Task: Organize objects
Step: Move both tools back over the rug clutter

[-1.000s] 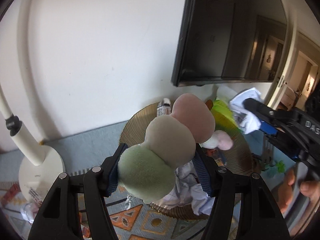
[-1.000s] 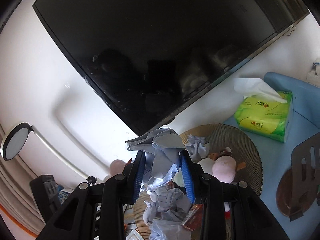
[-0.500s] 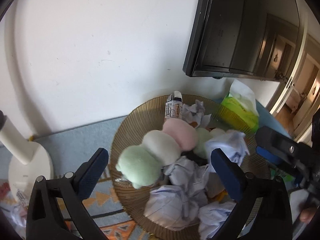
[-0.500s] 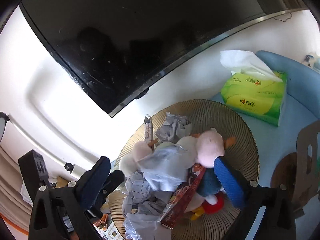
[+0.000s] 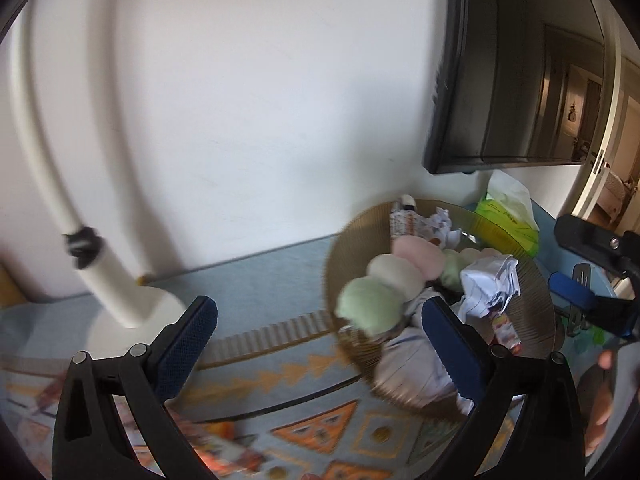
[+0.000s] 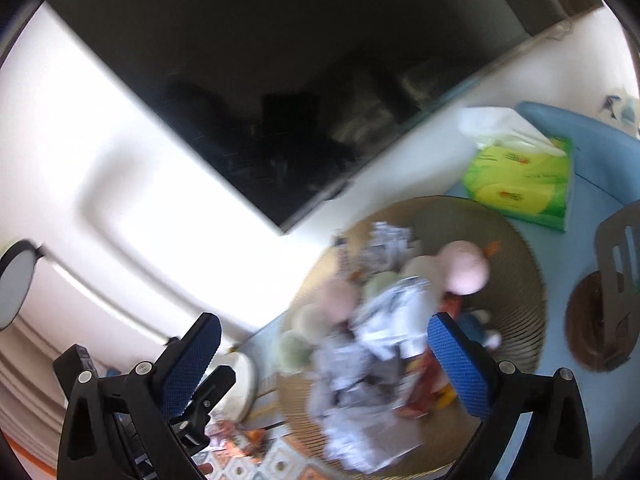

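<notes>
My left gripper (image 5: 316, 344) and right gripper (image 6: 324, 360) gape wide, empty; plush dango (image 5: 384, 288) and crumpled paper (image 6: 384, 320) sit in the woven basket (image 5: 532, 284); wrappers (image 5: 224, 452) outside remain.

Pastel plush (image 5: 384, 284) and crumpled paper (image 5: 490, 280) lie in the ribbed basket (image 5: 536, 320).

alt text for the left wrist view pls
The left gripper, open and holding nothing, hangs over a patterned cloth beside a round woven basket full of plush toys and crumpled paper. A white lamp stands left, a tissue pack behind.
</notes>
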